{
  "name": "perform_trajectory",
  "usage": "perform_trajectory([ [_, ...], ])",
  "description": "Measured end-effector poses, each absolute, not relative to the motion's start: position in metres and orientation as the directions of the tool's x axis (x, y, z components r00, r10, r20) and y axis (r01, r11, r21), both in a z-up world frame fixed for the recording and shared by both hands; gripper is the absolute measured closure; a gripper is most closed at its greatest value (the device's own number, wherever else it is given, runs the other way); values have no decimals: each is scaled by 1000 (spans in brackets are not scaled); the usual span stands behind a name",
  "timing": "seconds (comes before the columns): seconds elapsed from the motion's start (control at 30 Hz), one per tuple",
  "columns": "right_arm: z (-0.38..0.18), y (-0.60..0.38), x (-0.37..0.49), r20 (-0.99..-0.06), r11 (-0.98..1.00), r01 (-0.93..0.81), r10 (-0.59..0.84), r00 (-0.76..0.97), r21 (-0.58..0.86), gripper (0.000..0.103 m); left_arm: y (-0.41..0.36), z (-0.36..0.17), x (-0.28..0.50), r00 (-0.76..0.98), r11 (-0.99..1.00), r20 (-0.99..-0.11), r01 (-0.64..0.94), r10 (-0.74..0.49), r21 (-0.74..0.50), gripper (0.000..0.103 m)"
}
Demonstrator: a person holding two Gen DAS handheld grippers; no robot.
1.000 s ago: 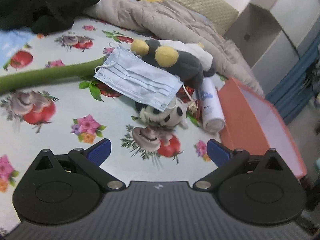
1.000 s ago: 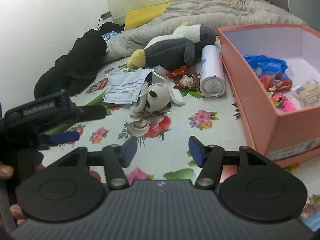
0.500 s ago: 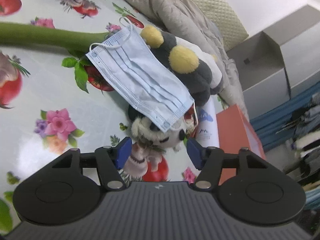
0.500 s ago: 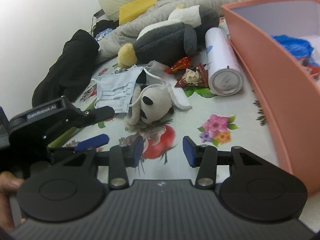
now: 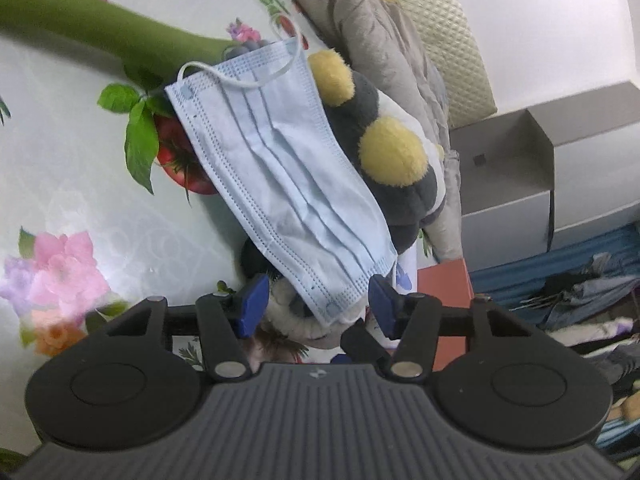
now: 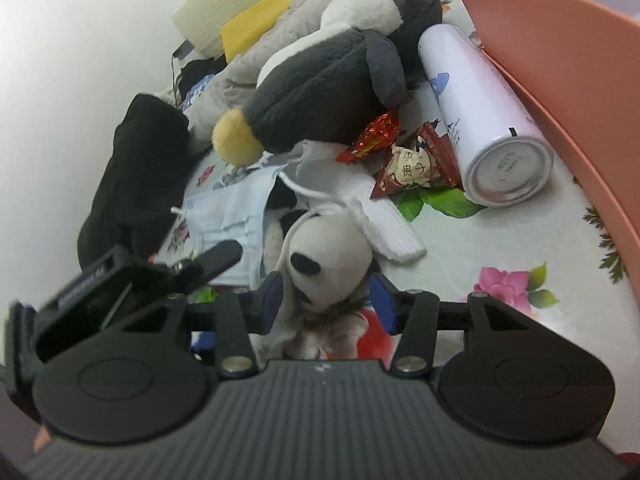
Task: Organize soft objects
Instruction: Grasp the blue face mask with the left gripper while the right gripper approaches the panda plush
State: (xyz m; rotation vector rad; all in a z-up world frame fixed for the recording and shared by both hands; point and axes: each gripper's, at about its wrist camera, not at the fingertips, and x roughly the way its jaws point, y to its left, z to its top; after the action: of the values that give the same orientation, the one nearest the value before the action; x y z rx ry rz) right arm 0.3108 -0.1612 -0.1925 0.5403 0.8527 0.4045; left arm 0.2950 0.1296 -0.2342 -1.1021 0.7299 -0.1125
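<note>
- Blue pads of right gripper (image 6: 324, 300) standing either side of panda plush (image 6: 324, 268) head; jaws half-wide, just reopened a little; left pad close against the plush, right pad a sliver apart; no firm squeeze seen.
- Blue pads of left gripper (image 5: 316, 306) flanking lower corner of mask (image 5: 280, 176); jaws half-wide, just narrowed; pads not touching the mask; nothing held.
- Mask draped over panda plush and leaning on penguin plush (image 6: 320, 84); panda lying on floral cloth (image 5: 80, 168), between both grippers.
- Further out: candy wrappers (image 6: 416, 160) and white can (image 6: 484, 120) beside the panda; white sock (image 6: 384, 220) touching its head; pink box (image 6: 560, 80) at right edge, near but apart from the panda.
- Far side: green tube (image 5: 80, 24), grey quilt (image 5: 372, 28), black garment (image 6: 136, 168).
- Step judged: approach done, grasp pending on both; right on panda, left on mask.
- Next move judged: closing left on mask corner and lifting it clear first, or closing right on panda head; mask loop likely to snag on the plush; soft head calling for a deep, firm pinch before carrying to the box.
</note>
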Motion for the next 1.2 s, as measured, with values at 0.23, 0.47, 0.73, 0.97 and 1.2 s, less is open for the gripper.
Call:
perform_trajectory([
  [0.23, -202, -162, 325, -584, 746, -55, 562, 586, 663, 42, 133, -246, 301, 765, 391, -451, -282, -460, -876, 66],
  [0.47, -209, -160, 334, -553, 679, 6, 592, 586, 734, 44, 139, -248, 300, 778, 318, -410, -282, -476, -905, 85],
  [0.73, -207, -163, 331, -549, 677, 29, 570, 612, 735, 60, 136, -238, 293, 789, 325, -379, -240, -484, -915, 93],
  [0.97, -192, -167, 314, -564, 735, -18, 536, 629, 678, 62, 132, -218, 278, 792, 353, -353, -187, -499, -917, 94],
  [1.2, -179, -171, 282, -601, 802, -61, 494, 628, 595, 62, 125, -197, 238, 770, 467, -394, -143, -502, -873, 94],
])
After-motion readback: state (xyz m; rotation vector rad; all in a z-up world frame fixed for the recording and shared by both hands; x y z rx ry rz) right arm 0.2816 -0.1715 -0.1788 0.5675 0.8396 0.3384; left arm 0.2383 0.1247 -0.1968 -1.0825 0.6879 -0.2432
